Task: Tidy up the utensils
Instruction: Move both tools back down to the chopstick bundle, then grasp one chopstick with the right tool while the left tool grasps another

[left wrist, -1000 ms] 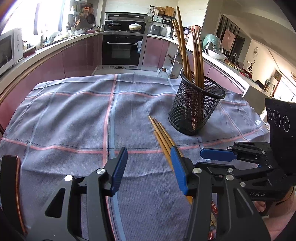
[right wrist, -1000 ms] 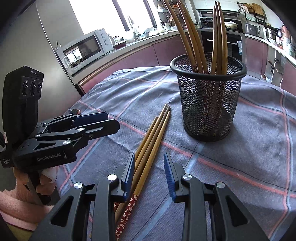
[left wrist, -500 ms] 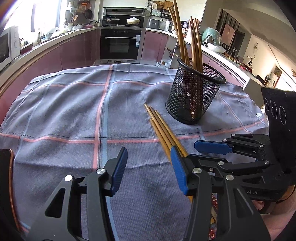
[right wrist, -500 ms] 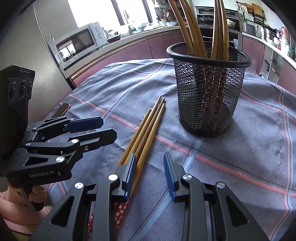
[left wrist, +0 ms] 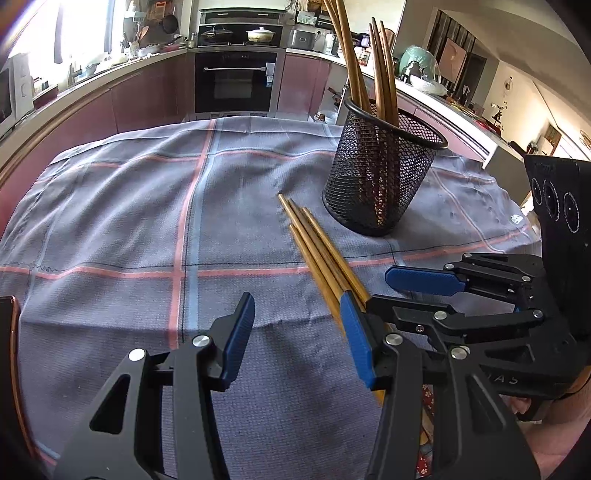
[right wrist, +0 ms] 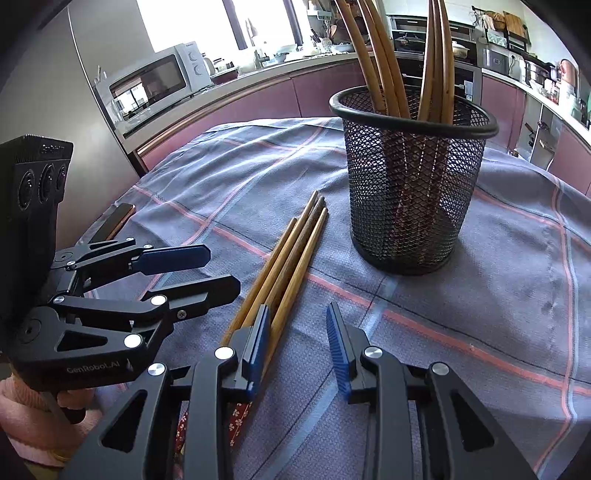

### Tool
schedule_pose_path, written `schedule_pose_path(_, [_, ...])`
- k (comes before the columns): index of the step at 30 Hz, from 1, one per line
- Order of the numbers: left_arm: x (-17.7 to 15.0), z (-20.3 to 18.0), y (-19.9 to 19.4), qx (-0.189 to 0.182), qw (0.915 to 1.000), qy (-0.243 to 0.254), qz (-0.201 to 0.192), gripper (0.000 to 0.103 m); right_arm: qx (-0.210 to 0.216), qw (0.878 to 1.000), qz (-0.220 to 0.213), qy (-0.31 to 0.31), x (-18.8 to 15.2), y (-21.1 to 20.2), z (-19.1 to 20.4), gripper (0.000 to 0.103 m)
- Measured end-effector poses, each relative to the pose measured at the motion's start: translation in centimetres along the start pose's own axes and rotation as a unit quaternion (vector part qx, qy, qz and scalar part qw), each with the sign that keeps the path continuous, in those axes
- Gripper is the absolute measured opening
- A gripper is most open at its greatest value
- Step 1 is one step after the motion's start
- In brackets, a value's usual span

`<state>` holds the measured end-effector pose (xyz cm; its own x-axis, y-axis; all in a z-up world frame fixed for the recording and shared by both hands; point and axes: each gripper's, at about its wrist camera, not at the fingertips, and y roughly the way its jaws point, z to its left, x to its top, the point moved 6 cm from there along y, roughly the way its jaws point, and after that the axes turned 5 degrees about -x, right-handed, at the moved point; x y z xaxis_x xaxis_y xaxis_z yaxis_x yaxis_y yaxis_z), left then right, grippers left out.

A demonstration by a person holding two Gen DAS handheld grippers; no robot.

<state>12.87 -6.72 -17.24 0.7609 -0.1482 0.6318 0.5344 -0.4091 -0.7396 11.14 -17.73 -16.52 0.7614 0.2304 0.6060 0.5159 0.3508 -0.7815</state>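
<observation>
On grey checked cloth [right wrist: 498,280], just left of black mesh cup [right wrist: 410,192]: four slim tapered wooden chopsticks [right wrist: 291,254], loose, side by side. Both claws parted, empty: left gripper [left wrist: 295,339], right gripper [right wrist: 297,339] over near ends.

Kitchen interior, daylit. Table [left wrist: 110,206] covered by a grey-blue cloth [left wrist: 229,170] with pink and pale-blue lines. At 12 o'clock in the left wrist view: built-in black oven [left wrist: 235,85], pots [left wrist: 260,35] on the hob above. Pink-fronted cabinets [left wrist: 147,98] curve under a pale worktop. At 11 o'clock in the right wrist view: white microwave [right wrist: 155,86] beside a bright window [right wrist: 266,22]. Grey wall [right wrist: 55,74] at 9 o'clock.
</observation>
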Motion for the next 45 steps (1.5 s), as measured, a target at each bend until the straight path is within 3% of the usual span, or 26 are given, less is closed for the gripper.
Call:
schedule_pose_path(21, [-0.4,-0.4,1.2,0.003,0.9994,0.023,0.025,0.047,-0.003,1.000,0.000,0.008,-0.1,-0.2,-0.8,0.030])
schedule_pose_path(26, [-0.5,0.1,1.0,0.013,0.9992,0.023,0.031,0.040,-0.001,1.000,0.000,0.010,-0.1,-0.2,-0.8,0.030])
schedule_pose_path(32, [-0.3,-0.8,0.8,-0.015,0.9994,0.021,0.025,0.042,0.000,1.000,-0.001,0.013,-0.1,-0.3,-0.8,0.030])
schedule_pose_path(39, [-0.5,-1.0,1.4,-0.009,0.9990,0.028,0.033,0.042,0.000,1.000,-0.001,0.013,-0.2,-0.4,-1.0,0.029])
schedule_pose_path(45, [-0.6,-0.7,1.3,-0.008,0.9986,0.033,0.040,0.036,0.000,1.000,-0.001,0.012,-0.1,-0.4,-0.9,0.029])
